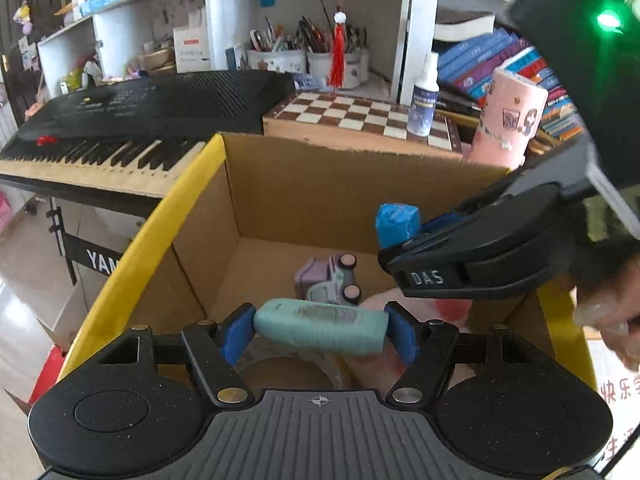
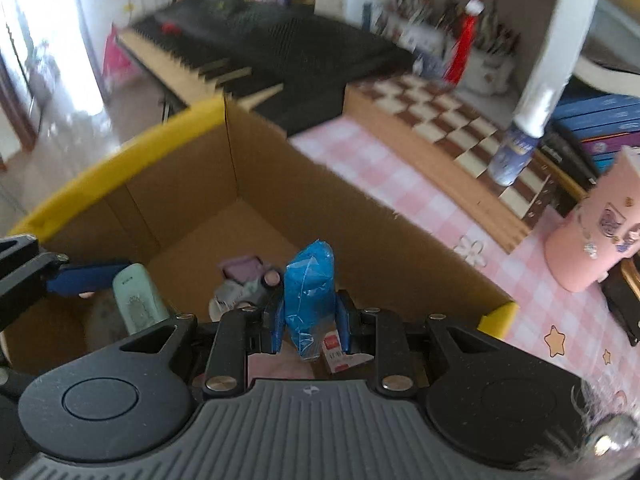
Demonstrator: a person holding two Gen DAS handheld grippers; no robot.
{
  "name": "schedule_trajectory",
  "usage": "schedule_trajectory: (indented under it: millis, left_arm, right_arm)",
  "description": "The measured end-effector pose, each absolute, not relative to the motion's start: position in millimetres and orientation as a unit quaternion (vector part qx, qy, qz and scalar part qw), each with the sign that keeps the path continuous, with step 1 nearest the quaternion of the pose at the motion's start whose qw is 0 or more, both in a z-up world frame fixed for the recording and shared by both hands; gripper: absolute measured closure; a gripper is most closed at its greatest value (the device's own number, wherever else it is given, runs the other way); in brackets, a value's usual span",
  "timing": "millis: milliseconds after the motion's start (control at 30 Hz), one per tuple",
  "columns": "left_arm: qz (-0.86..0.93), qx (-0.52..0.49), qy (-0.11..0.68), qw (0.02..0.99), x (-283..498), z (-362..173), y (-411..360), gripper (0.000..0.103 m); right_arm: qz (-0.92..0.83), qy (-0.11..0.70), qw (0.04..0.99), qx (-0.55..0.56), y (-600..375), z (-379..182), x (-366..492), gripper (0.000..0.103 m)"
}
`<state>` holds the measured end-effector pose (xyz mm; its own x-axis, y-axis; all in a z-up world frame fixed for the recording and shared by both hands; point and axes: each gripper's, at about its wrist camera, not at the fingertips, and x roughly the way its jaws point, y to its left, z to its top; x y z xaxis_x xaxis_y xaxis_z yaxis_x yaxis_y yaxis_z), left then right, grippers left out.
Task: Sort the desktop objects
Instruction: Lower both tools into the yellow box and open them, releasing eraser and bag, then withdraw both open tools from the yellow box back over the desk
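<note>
My left gripper [image 1: 320, 330] is shut on a teal bottle [image 1: 320, 330], held crosswise over the open cardboard box [image 1: 304, 184]. My right gripper [image 2: 308, 320] is shut on a blue plastic packet [image 2: 310, 280], also held above the box; this packet shows in the left wrist view [image 1: 397, 226] at the right gripper's tip. The teal bottle shows at the left of the right wrist view [image 2: 138, 298]. A lilac toy car [image 1: 330, 278] lies on the box floor, also seen from the right wrist [image 2: 246, 278]. A small red-and-white carton [image 2: 340, 354] lies in the box below the packet.
A black keyboard [image 1: 132, 120] stands behind the box on the left. A chessboard [image 1: 360, 114] with a spray bottle [image 1: 424, 96] lies behind it. A pink cup [image 2: 592, 236] stands on the pink checked tablecloth [image 2: 400, 184] at the right. Shelves with books and pen pots stand behind.
</note>
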<state>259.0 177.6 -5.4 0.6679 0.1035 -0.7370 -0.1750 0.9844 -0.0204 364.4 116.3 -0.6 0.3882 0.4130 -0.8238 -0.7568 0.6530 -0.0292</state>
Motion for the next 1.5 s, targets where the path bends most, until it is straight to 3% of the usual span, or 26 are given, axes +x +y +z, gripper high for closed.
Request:
schedule_trajectory:
  millis: [367,433,467,500,1100,1500]
  left_arm:
    - [0.081,-0.038,0.397,0.913,258.7,-6.5,175.3,0.029]
    - [0.087,-0.030,0.393,0.915,257.5,-4.5,173.9,0.025]
    - [0.090,-0.025,0.389,0.916,255.8,-2.7,172.6,0.024]
    - [0.094,-0.022,0.386,0.918,253.3,-0.1,171.1,0.024]
    - [0.120,-0.052,0.246,0.960,140.5,61.0,169.1,0.020]
    - [0.151,-0.076,0.211,0.963,63.8,72.1,181.3,0.020]
  right_arm:
    - [0.374,0.443,0.777,-0.246,129.6,-14.2,367.0,0.079]
    - [0.374,0.440,0.780,-0.241,128.3,-12.7,366.0,0.072]
    - [0.373,0.437,0.783,-0.236,127.1,-11.0,365.6,0.059]
    - [0.375,0.432,0.788,-0.228,124.2,-8.1,363.6,0.053]
    - [0.308,0.284,0.905,-0.071,22.2,83.1,266.4,0.049]
    - [0.189,0.233,0.954,0.010,-45.8,87.8,165.8,0.046]
